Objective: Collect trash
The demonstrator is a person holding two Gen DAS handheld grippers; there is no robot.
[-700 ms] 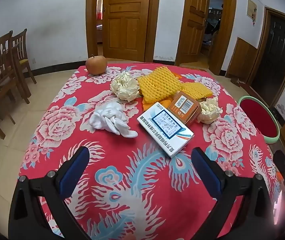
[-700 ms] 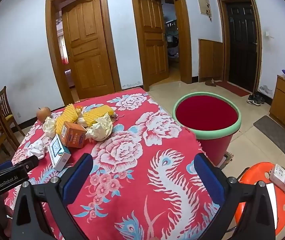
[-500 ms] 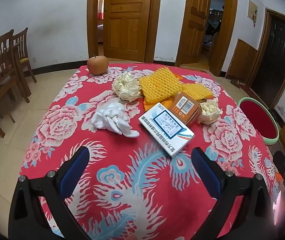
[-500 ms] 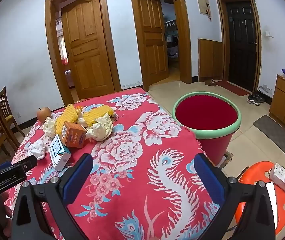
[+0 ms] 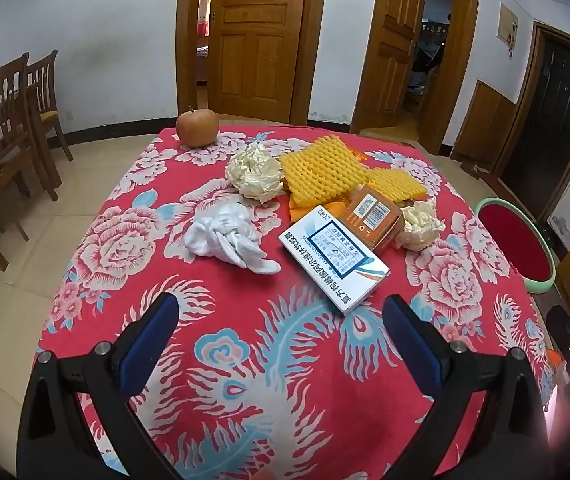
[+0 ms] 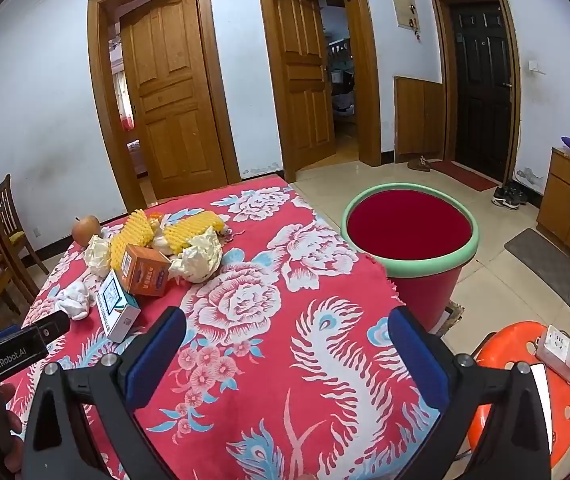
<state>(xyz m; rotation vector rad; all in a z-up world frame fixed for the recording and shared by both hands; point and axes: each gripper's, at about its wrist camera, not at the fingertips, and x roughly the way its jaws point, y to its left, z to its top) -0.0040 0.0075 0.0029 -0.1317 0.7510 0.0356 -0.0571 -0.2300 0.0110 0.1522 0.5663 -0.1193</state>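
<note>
Left wrist: left claw (image 5: 279,322) spread wide, empty, above worktop (image 5: 245,360). White/blue box (image 5: 333,259), orange box (image 5: 373,216), white tissue (image 5: 229,236) lie ahead, mid-worktop.

Right wrist: right claw (image 6: 285,338) spread wide, empty. Red bin (image 6: 411,240) stands beside worktop's right edge.

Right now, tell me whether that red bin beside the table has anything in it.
Empty as far as visible: the red bin shows only bare red interior; its very bottom is unseen.

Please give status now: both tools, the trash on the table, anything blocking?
Left tool open, empty. Right tool open, empty. Trash pile untouched on table; bin beside. Nothing blocking.
</note>
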